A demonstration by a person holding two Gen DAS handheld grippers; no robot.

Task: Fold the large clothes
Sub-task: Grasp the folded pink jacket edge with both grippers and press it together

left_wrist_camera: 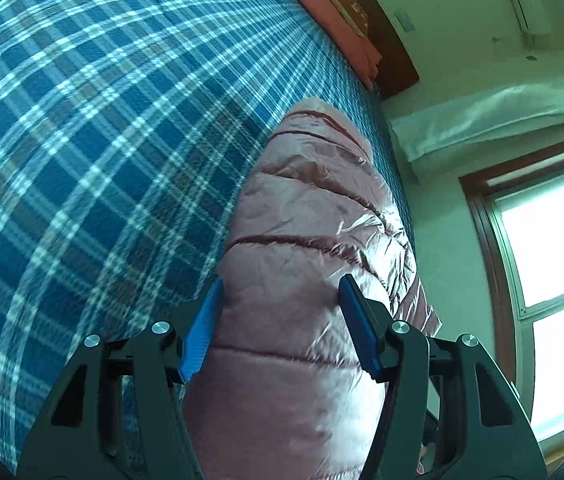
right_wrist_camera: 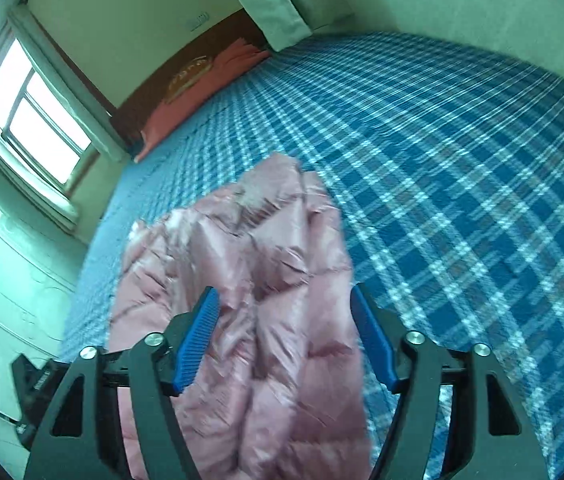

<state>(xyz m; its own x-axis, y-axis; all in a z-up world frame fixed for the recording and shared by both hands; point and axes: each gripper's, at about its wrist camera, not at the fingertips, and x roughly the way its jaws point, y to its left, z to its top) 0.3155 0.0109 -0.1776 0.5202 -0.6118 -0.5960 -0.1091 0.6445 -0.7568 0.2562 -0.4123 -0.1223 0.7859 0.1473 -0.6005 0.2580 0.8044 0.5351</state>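
Observation:
A shiny pink quilted puffer jacket (left_wrist_camera: 302, 208) lies bunched lengthwise on a bed covered with a blue plaid blanket (left_wrist_camera: 101, 120), near the bed's edge. My left gripper (left_wrist_camera: 282, 282) is open just over the jacket's near end, its blue pads flanking the padded bulk without squeezing it. In the right wrist view the same jacket (right_wrist_camera: 241, 240) looks crumpled and blurred on the plaid blanket (right_wrist_camera: 442, 160). My right gripper (right_wrist_camera: 284, 290) is open above it, with the left pad over the fabric and the right pad at the jacket's edge.
A red pillow (left_wrist_camera: 322, 8) (right_wrist_camera: 161, 128) rests against a brown headboard (left_wrist_camera: 386, 48) at the far end. A window (left_wrist_camera: 554, 260) (right_wrist_camera: 33, 112) and a white cloth (left_wrist_camera: 482, 120) are on the jacket's side of the bed. Wide bare blanket stretches away on the other side.

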